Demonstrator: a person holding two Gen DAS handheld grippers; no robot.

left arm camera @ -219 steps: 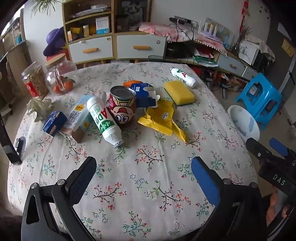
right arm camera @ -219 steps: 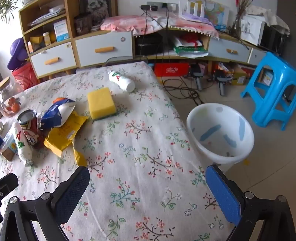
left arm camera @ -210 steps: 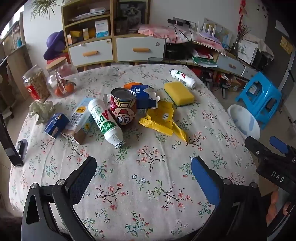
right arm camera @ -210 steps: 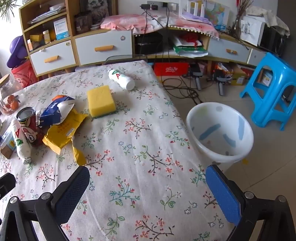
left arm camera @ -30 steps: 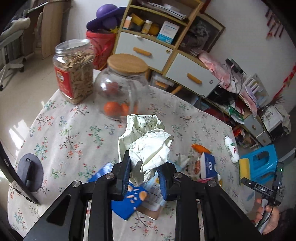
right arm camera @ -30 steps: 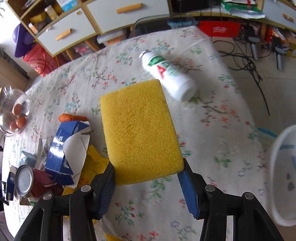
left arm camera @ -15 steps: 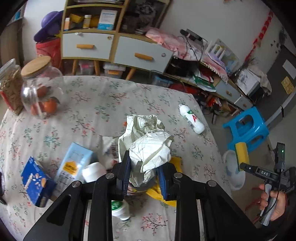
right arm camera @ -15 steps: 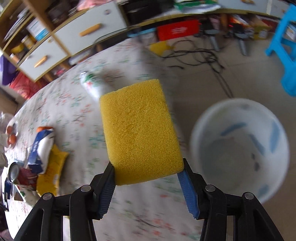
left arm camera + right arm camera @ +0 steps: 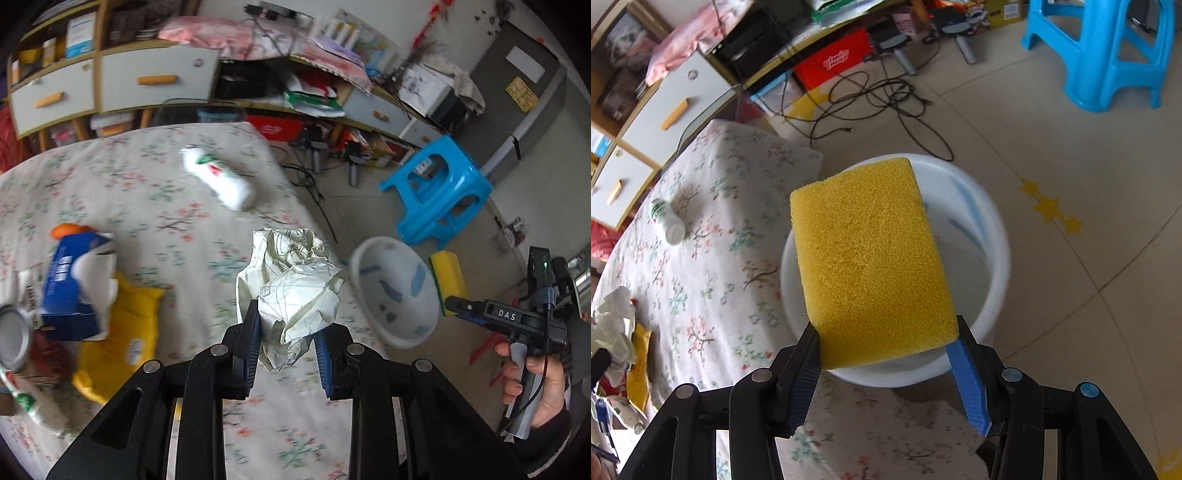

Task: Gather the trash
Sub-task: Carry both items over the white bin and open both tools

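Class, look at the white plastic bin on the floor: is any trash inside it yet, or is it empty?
Empty as far as visible: the white plastic bin shows only bare inner wall; the yellow sponge hides part.

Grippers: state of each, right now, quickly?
Left gripper: closed on crumpled paper.
Right gripper: holding yellow sponge over the white bin; its jaws have just been opening.

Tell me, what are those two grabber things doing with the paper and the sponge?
A person is tidying trash off the flowery table. The right gripper has the yellow sponge between its fingers, right above the white bin on the floor, and its jaws have just been opening, so the sponge looks about to drop in. The left gripper is squeezing a crumpled paper ball over the table edge, near the bin. A bottle, wrappers and a can are on the table.
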